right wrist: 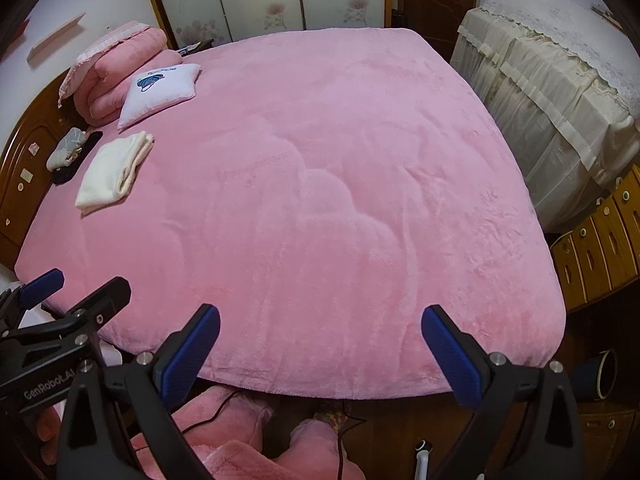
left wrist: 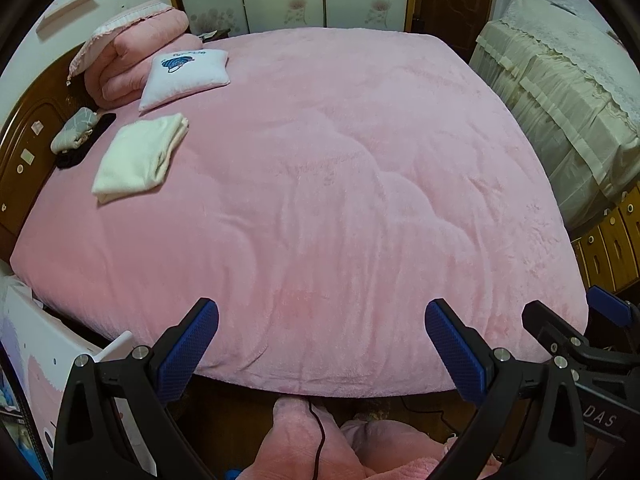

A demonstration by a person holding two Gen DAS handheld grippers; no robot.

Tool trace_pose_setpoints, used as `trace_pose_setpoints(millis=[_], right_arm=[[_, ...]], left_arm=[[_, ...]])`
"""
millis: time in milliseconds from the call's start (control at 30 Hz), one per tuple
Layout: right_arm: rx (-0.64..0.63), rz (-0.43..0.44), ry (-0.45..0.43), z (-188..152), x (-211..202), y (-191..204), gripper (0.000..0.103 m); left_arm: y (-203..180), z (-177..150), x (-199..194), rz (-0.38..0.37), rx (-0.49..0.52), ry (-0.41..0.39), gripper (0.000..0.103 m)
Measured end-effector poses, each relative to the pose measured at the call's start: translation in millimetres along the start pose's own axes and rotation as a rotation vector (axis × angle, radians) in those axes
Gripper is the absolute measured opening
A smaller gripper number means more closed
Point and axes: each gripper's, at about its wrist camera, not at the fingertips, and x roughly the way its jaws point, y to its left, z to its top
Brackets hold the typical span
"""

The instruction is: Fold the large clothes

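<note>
Ahead of both grippers, the pink bed cover (left wrist: 340,200) lies broad and bare, with open room across its middle and near edge. Far ahead to the left, obstacles crowd the headboard (left wrist: 28,136) end: a folded cream garment (left wrist: 140,158), a white pillow (left wrist: 186,76), a folded pink quilt (left wrist: 136,52) and a small grey bundle (left wrist: 74,130). To the right, a draped cream cabinet (right wrist: 552,92) and wooden drawers (right wrist: 596,240) close off that side. Below the fingers, pink-clad legs (left wrist: 312,440), probably the person's own, and a black cable (left wrist: 320,432) fill the floor gap.
</note>
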Motion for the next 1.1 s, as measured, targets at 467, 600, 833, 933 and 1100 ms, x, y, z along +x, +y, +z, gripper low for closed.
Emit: trace_pose_setpoints(millis=[467,600,833,933,1100], right_arm=[[0.005,-0.023,-0.024,-7,-10,1,0.103],[0.005,-0.019,-0.030,-8,-12,0,0.103],[-0.004,-0.016,-0.033,-11,-14,1,0.103],[-0.014,-0.014,-0.032,-10,-14,0,0.103],[-0.021,-0.014,-0.033,-12,-15,1,0.103]], left_arm=[[1,-5,-6,-0.012,0.000,0.005,0.102],[2,-7,-9,-0.009,-0.004,0.000,0.102],[-1,-12,-13,0.001,-0.014,-0.002,0.102],[-4,-15,-13,0.005,-0.021,0.004,0.102],[-6,-20,-16,0.012,-0.029,0.005,0.102]])
